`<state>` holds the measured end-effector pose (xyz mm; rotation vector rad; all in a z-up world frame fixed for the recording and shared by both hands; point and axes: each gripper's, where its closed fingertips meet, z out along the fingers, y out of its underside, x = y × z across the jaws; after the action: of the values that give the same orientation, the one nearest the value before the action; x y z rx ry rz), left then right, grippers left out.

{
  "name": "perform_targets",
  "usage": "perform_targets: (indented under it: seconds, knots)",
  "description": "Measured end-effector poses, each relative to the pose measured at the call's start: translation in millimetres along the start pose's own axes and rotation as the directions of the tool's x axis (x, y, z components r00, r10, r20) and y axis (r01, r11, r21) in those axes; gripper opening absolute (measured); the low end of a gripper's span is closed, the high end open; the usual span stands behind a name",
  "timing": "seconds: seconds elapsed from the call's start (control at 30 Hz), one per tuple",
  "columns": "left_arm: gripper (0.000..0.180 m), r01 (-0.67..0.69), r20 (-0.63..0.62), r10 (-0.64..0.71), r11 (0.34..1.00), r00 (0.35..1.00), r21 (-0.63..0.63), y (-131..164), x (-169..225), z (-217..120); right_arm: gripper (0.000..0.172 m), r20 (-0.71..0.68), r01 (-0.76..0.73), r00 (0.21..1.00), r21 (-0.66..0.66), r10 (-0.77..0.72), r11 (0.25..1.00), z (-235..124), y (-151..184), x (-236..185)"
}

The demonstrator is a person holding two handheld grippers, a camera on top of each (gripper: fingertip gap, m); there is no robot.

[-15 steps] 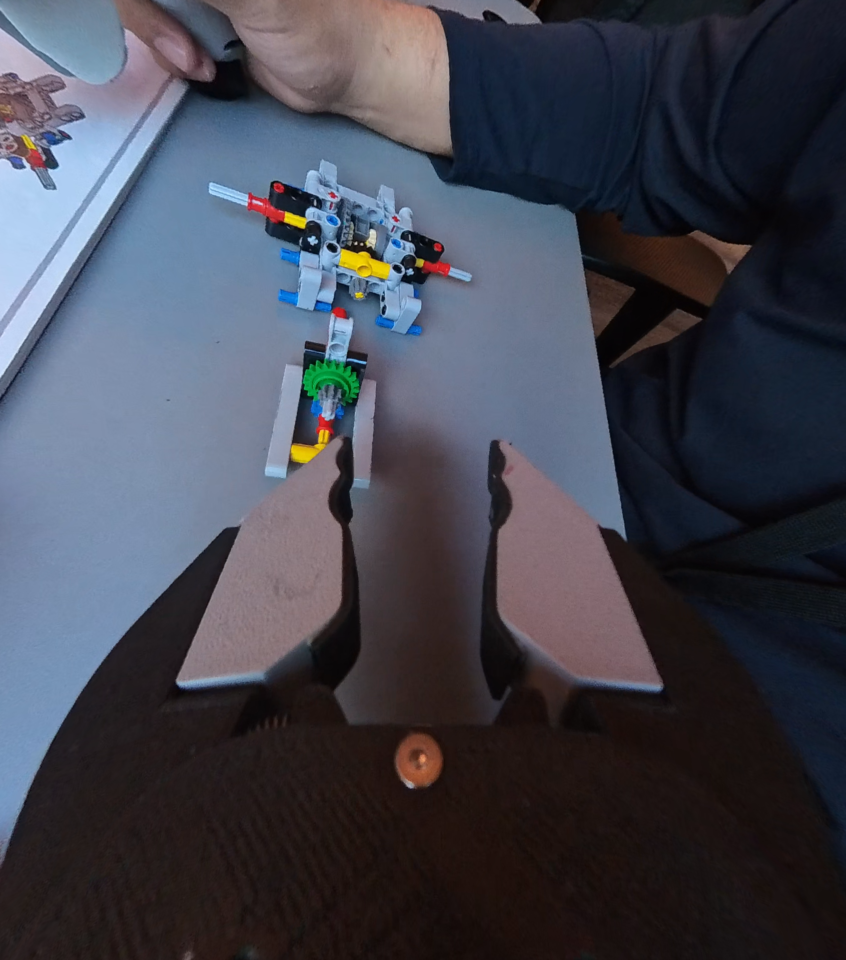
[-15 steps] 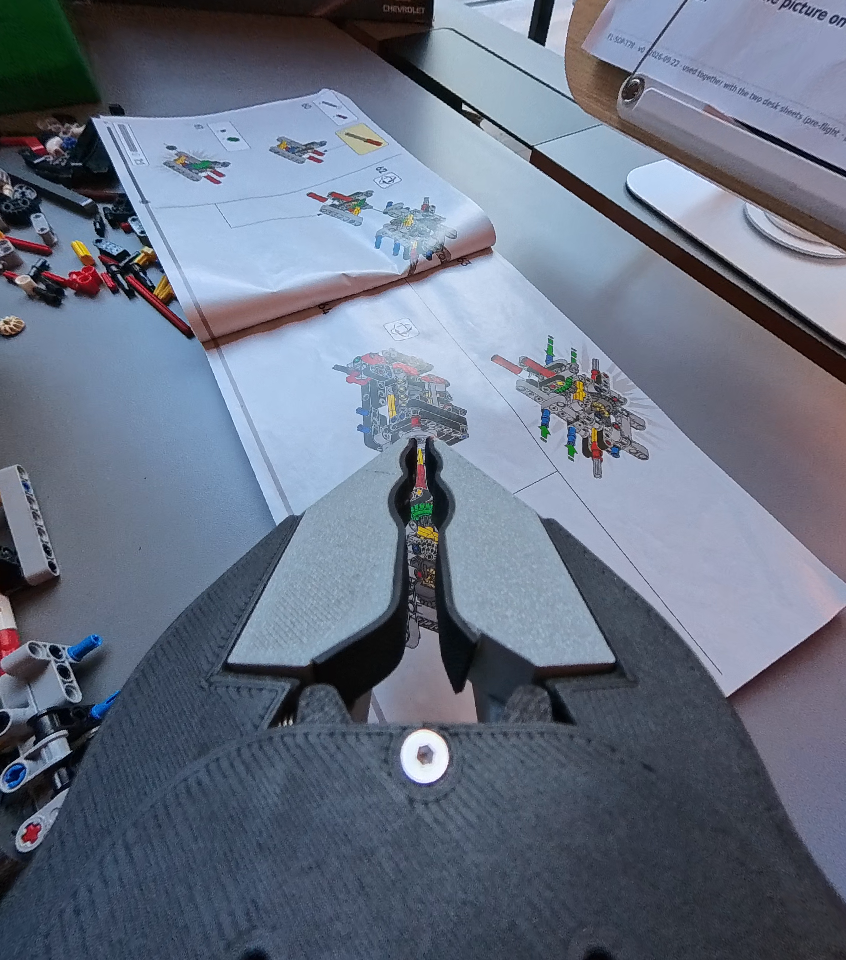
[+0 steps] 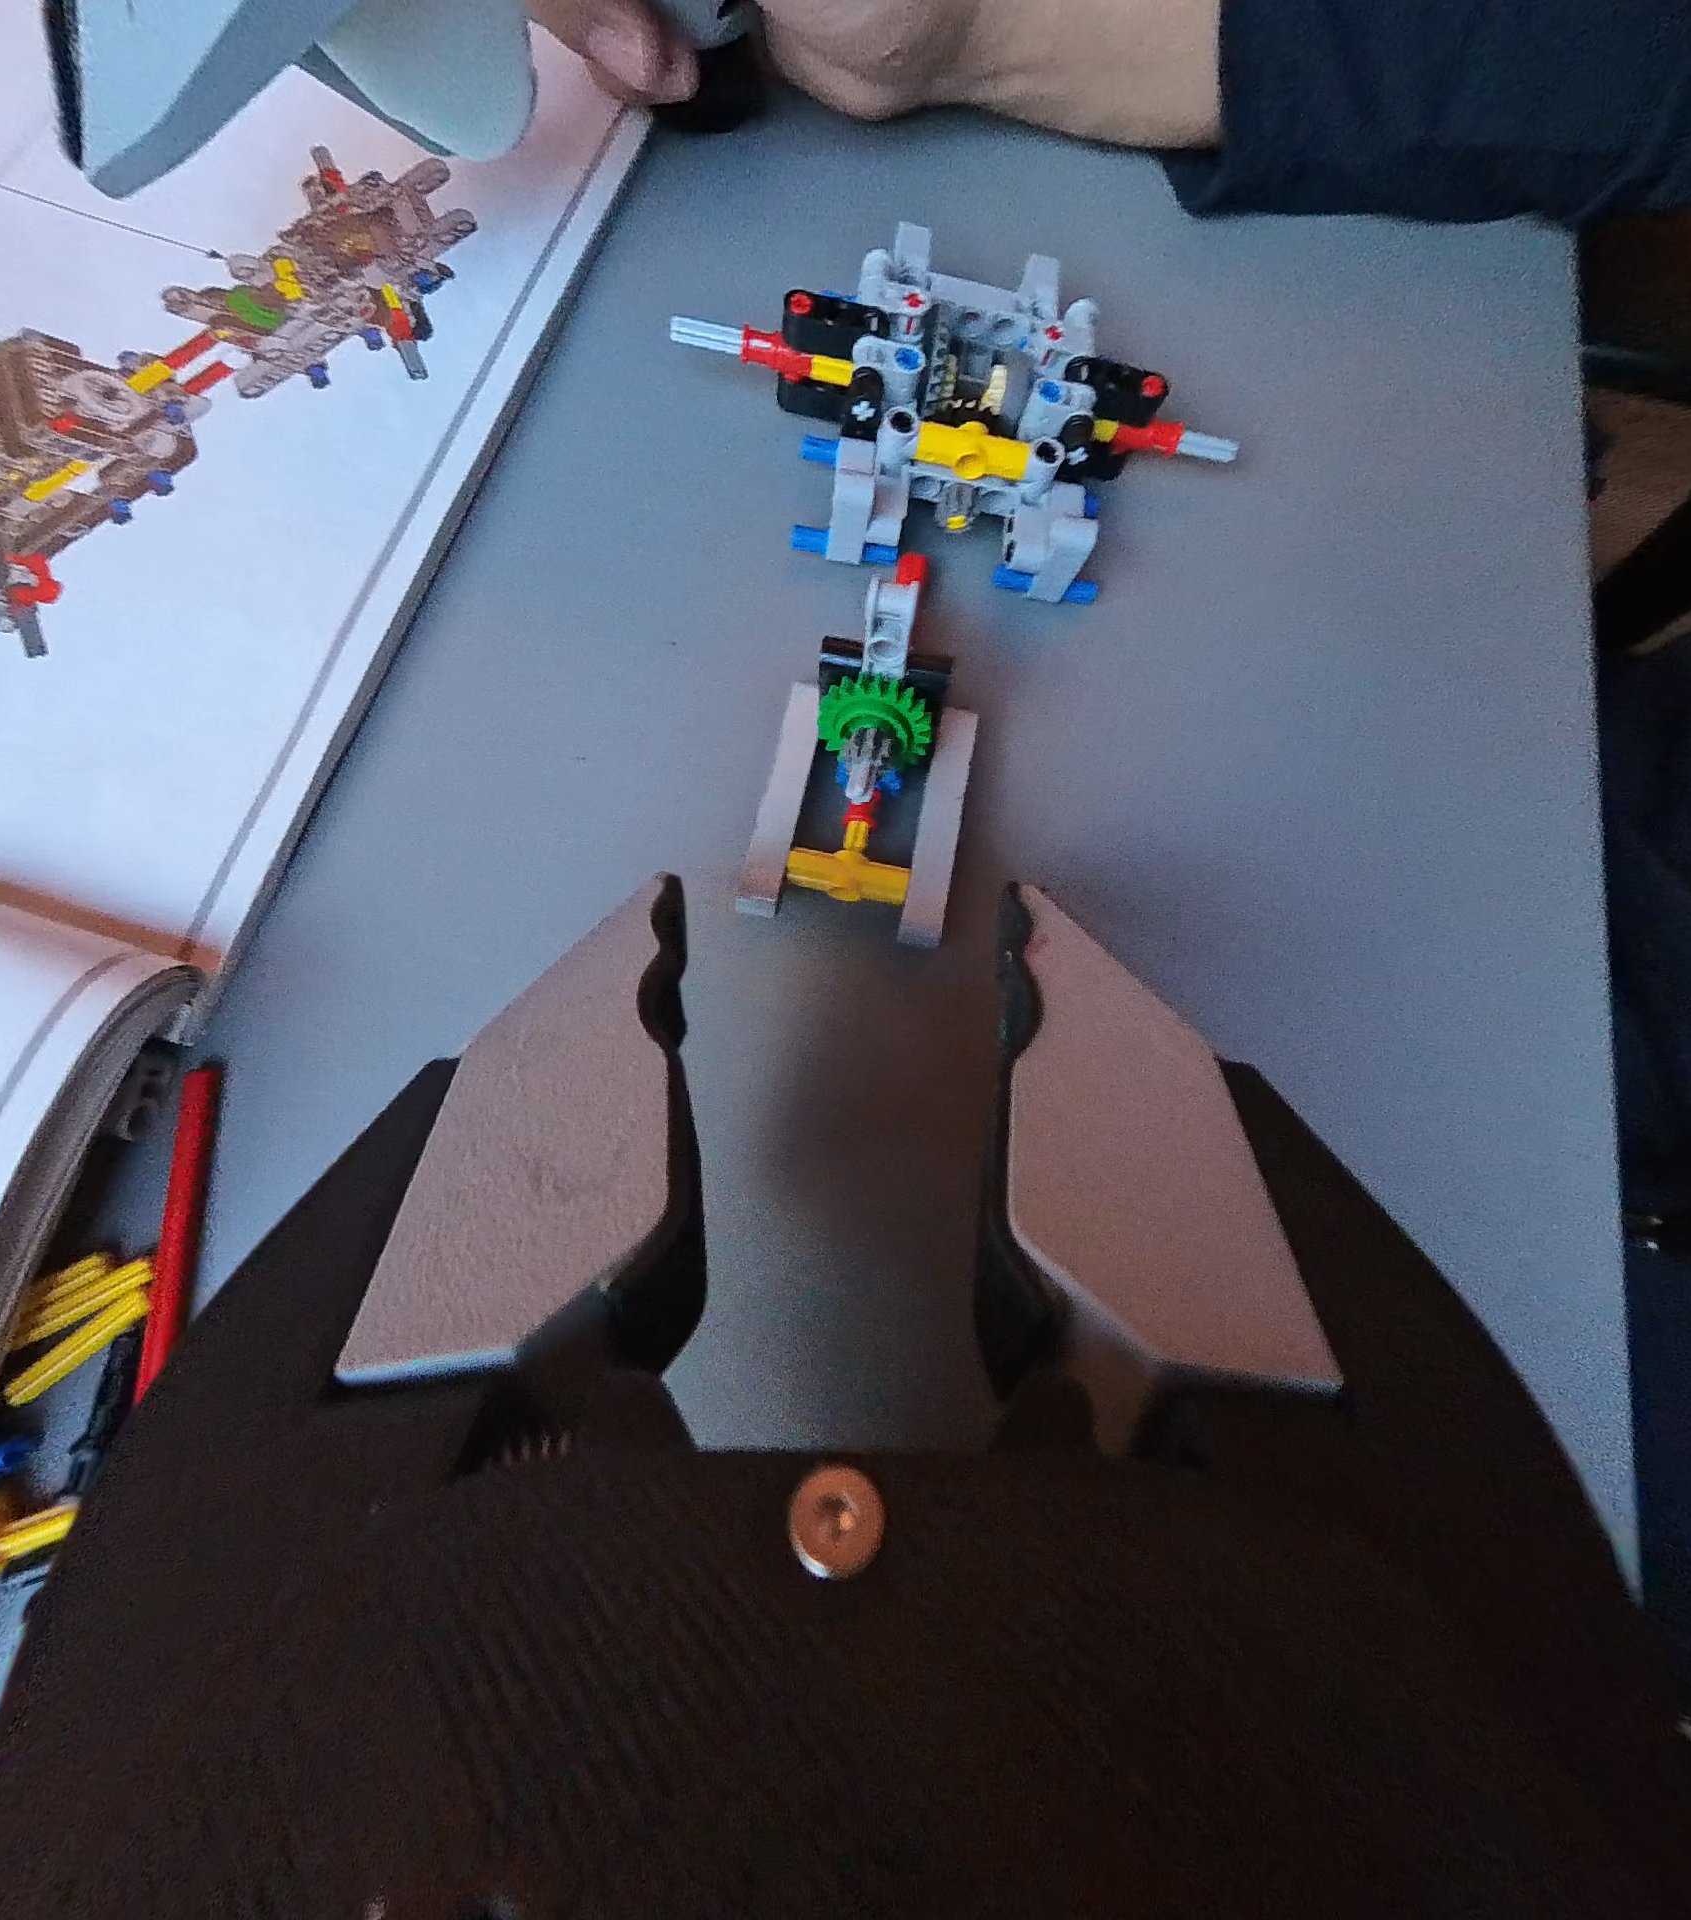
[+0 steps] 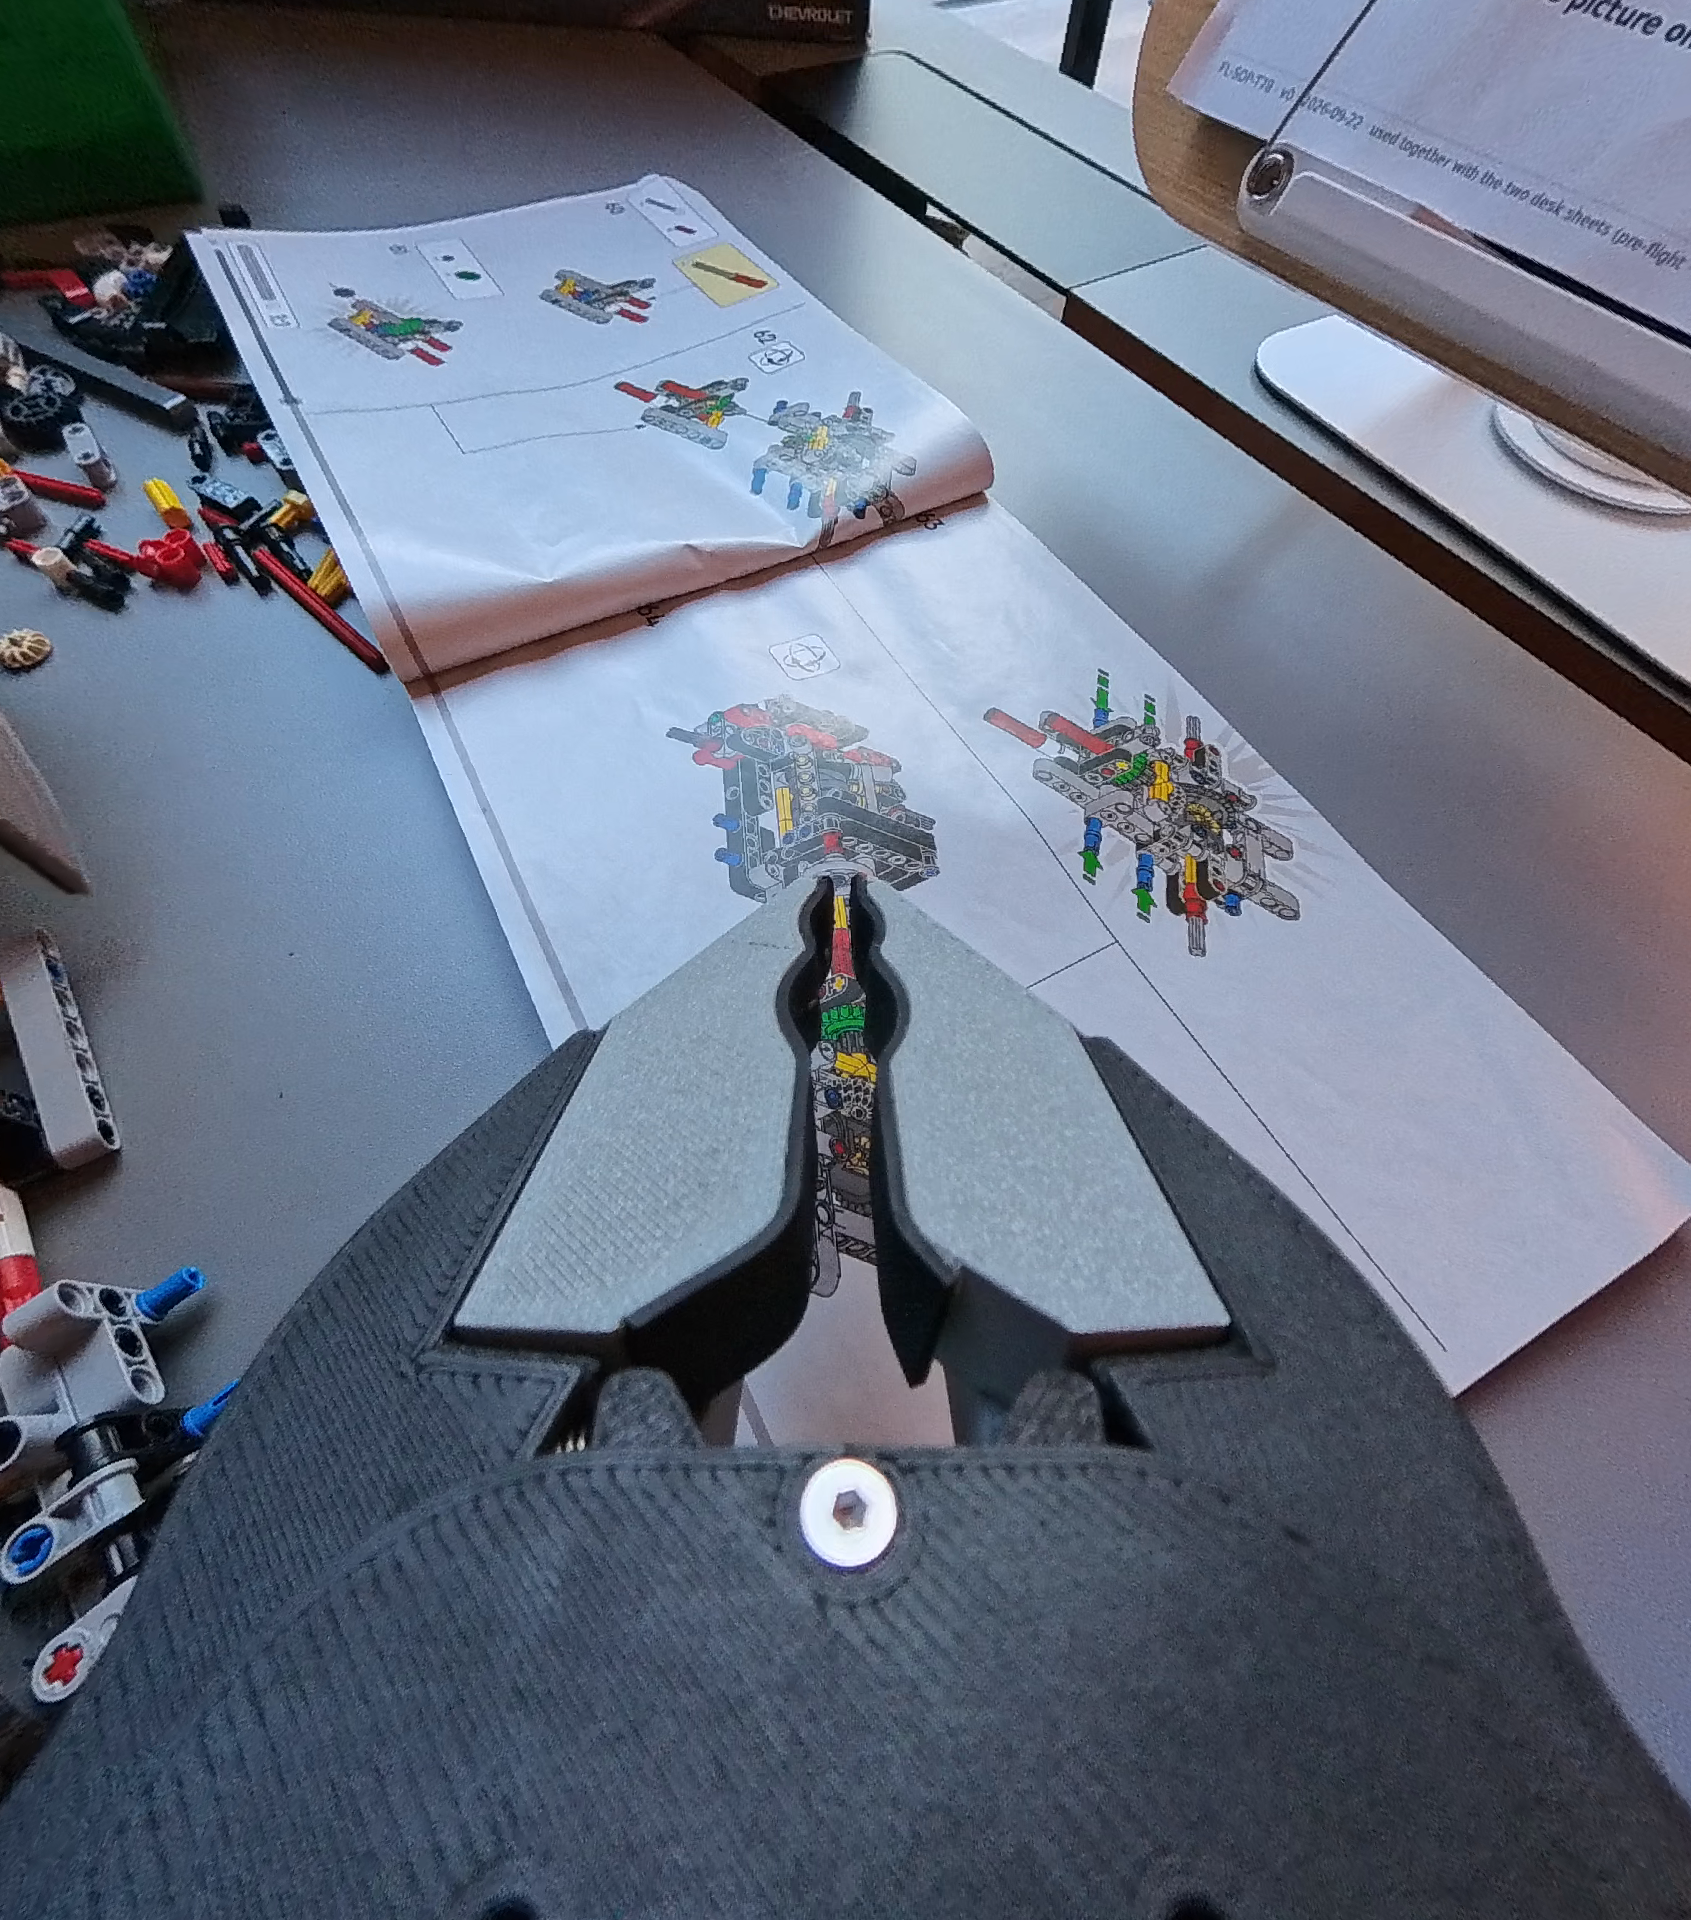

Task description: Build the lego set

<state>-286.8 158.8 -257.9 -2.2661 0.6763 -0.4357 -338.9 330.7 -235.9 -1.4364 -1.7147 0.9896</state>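
Open left gripper [image 3: 836, 914] near table edge [image 3: 1589, 727]

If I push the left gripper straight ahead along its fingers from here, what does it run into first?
Most likely the small gear subassembly: the open left gripper points at it, its two grey beams just ahead of the empty fingertips. Behind it lies the larger grey axle assembly. Height above the table is unclear.

Soft, dim daylight. The left view is motion-blurred, the right sharp, with a warm glow at its right edge. Wide-angle bending at borders.
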Motion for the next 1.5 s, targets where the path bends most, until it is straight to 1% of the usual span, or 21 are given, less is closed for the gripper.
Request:
perform_targets:
  seconds: [0.7, 0.73, 0.77, 0.8, 0.83, 0.87, 0.9, 0.93, 1.0, 1.1, 1.27, 1.33, 1.4, 1.5]
  knots:
    - [0.058, -0.032, 0.058, 0.035, 0.998, 0.998, -0.052, 11.0, -8.5, 7.1, 0.000, 0.005, 0.006, 1.000, -0.003, -0.006, 1.000, 0.4, 0.4, -1.3]
    - [0.058, -0.031, 0.091, 0.037, 0.998, 0.995, -0.058, 11.5, -12.8, 5.9, 0.000, 0.005, 0.006, 1.000, -0.004, -0.006, 1.000, 0.5, 0.6, -1.3]
    - [0.053, -0.019, 0.163, 0.028, 0.998, 0.986, -0.055, 11.9, -25.7, 4.4, 0.000, 0.004, 0.006, 1.000, -0.005, -0.006, 1.000, 0.5, 0.6, -1.4]
    - [0.045, 0.012, 0.265, -0.001, 0.999, 0.964, -0.043, 11.7, -43.9, -1.3, 0.000, 0.004, 0.007, 1.000, -0.005, -0.007, 1.000, 0.6, 0.7, -1.4]
    - [0.038, 0.028, 0.336, -0.015, 0.999, 0.942, -0.036, 12.7, -58.3, -7.4, 0.000, 0.004, 0.007, 1.000, -0.005, -0.007, 1.000, 0.6, 0.7, -1.4]
    - [0.039, 0.039, 0.377, -0.027, 0.999, 0.926, -0.023, 13.5, -67.5, -13.1, 0.000, 0.003, 0.007, 1.000, -0.006, -0.007, 1.000, 0.7, 0.7, -1.3]
    - [0.041, 0.054, 0.390, -0.048, 0.999, 0.920, -0.004, 13.5, -72.6, -16.6, 0.000, 0.003, 0.008, 1.000, -0.006, -0.008, 1.000, 0.7, 0.7, -1.4]
    - [0.045, 0.067, 0.374, -0.067, 0.998, 0.925, 0.014, 12.0, -72.3, -17.9, 0.000, 0.002, 0.009, 1.000, -0.006, -0.009, 1.000, 0.7, 0.7, -1.4]
    - [0.047, 0.082, 0.325, -0.090, 0.996, 0.941, 0.039, 8.5, -65.9, -17.2, 0.000, 0.001, 0.012, 1.000, -0.006, -0.012, 1.000, 0.8, 0.7, -1.7]
    - [0.046, 0.085, 0.265, -0.099, 0.994, 0.959, 0.061, 3.4, -55.3, -14.6, 0.000, 0.001, 0.016, 1.000, -0.006, -0.016, 1.000, 0.7, 0.7, -2.3]
    - [0.048, 0.077, 0.202, -0.094, 0.993, 0.975, 0.088, -1.5, -47.0, -18.8, 0.000, 0.010, 0.010, 1.000, -0.002, -0.010, 1.000, -0.2, 0.5, -3.6]
    - [0.052, 0.091, 0.139, -0.105, 0.990, 0.985, 0.105, -3.7, -39.9, -18.8, 0.000, 0.013, 0.006, 1.000, -0.001, -0.006, 1.000, -0.3, 0.4, -3.4]
    - [0.051, 0.108, 0.083, -0.118, 0.988, 0.990, 0.111, -4.8, -33.3, -17.5, 0.000, 0.017, 0.002, 1.000, -0.001, -0.002, 1.000, -0.3, 0.5, -3.5]
    - [0.046, 0.093, 0.086, -0.106, 0.986, 0.991, 0.138, -9.9, -31.9, -18.6, 0.000, 0.025, -0.002, 1.000, -0.002, 0.002, 1.000, -0.3, 0.7, -4.5]
